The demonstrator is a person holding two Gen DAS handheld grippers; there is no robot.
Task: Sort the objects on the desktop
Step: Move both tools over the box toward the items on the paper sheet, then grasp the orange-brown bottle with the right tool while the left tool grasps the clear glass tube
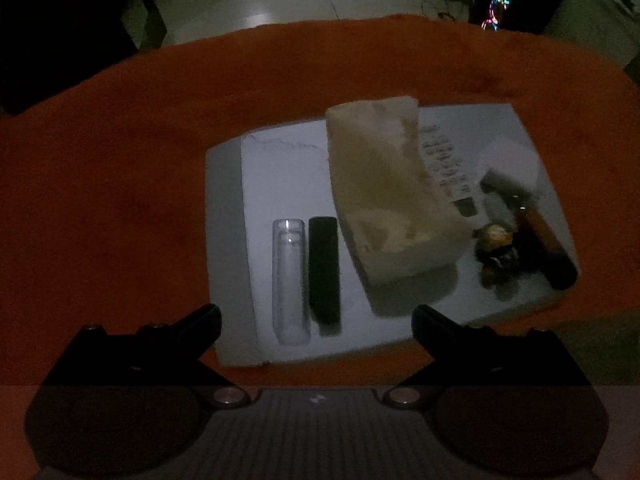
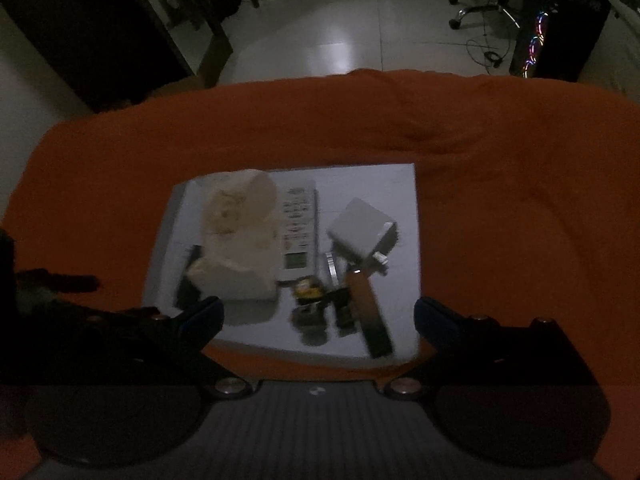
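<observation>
A white board (image 1: 280, 168) lies on the orange cloth and holds the objects. On it are a clear tube (image 1: 290, 280), a black bar (image 1: 323, 272), a pale tissue pack (image 1: 384, 188), a white remote (image 1: 448, 168), a small white box (image 1: 512, 164), small dark and yellow items (image 1: 496, 248) and a brown case (image 1: 552, 248). My left gripper (image 1: 316, 320) is open and empty just above the board's near edge. My right gripper (image 2: 318, 316) is open and empty, above the near edge of the board (image 2: 360, 184), close to the brown case (image 2: 368, 312) and the small items (image 2: 308, 296).
The orange cloth (image 2: 520, 220) covers the table on all sides of the board. Beyond the far edge is a tiled floor (image 2: 340, 20) with an office chair (image 2: 480, 4) and a lit computer case (image 2: 540, 40). The scene is dim.
</observation>
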